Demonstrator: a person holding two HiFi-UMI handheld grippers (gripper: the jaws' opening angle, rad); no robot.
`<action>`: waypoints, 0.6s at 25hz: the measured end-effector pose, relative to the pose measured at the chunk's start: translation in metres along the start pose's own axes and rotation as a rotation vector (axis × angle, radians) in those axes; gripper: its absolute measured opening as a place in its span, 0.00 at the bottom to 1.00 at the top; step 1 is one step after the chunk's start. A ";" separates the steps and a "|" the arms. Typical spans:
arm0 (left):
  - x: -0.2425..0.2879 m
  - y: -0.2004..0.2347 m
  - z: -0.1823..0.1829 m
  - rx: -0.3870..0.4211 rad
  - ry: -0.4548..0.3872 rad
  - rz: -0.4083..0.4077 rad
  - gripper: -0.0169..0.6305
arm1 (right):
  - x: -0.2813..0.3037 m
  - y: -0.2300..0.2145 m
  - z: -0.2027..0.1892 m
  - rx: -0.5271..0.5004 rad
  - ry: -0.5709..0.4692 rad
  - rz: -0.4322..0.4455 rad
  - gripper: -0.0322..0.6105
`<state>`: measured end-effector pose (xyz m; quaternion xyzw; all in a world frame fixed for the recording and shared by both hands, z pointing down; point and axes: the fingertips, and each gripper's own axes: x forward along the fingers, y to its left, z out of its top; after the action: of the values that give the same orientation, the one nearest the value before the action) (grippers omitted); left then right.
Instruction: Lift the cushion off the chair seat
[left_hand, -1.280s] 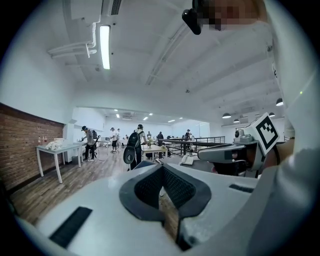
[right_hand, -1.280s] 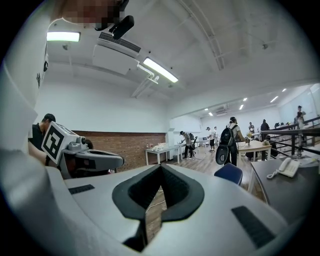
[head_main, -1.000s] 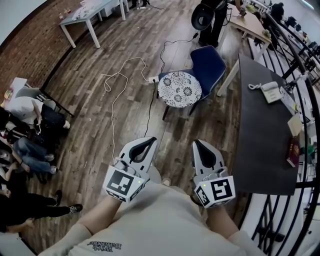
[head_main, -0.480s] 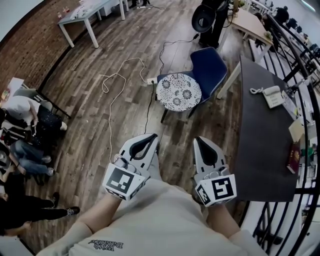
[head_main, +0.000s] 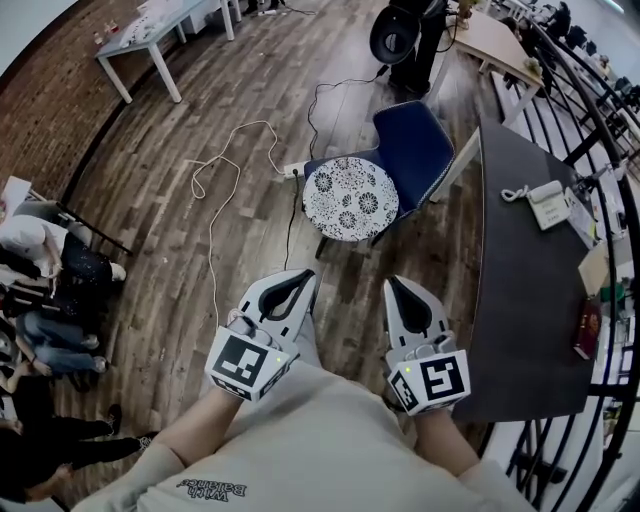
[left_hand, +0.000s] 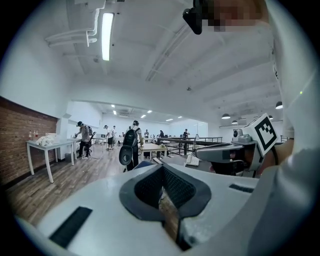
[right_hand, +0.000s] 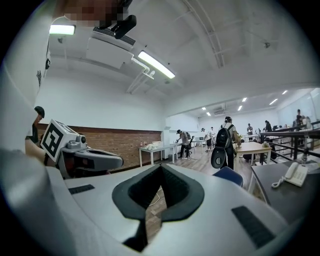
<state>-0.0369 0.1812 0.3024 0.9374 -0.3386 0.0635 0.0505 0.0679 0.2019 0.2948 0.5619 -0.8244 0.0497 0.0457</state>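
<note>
Well, my left gripper (head_main: 303, 278) and right gripper (head_main: 393, 285) are both closed, empty, well short of the cushion (head_main: 350, 198); I'd open them before nearing the chair (head_main: 420, 145)

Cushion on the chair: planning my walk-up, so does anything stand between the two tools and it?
Nothing solid: bare floor lies between the left tool, the right tool and the cushion. A thin black cable lies on the floor just left of that path; the dark table stands off to the right.
</note>
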 end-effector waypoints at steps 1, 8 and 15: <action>0.008 0.008 0.000 -0.005 0.006 -0.004 0.03 | 0.010 -0.006 0.000 0.003 0.004 -0.004 0.05; 0.071 0.075 0.005 -0.011 0.044 -0.040 0.03 | 0.088 -0.046 0.002 0.033 0.042 -0.039 0.05; 0.124 0.158 0.028 -0.016 0.054 -0.056 0.03 | 0.174 -0.077 0.022 0.045 0.051 -0.071 0.05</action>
<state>-0.0414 -0.0213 0.3014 0.9440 -0.3113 0.0846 0.0691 0.0759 0.0100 0.2979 0.5902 -0.8012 0.0811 0.0559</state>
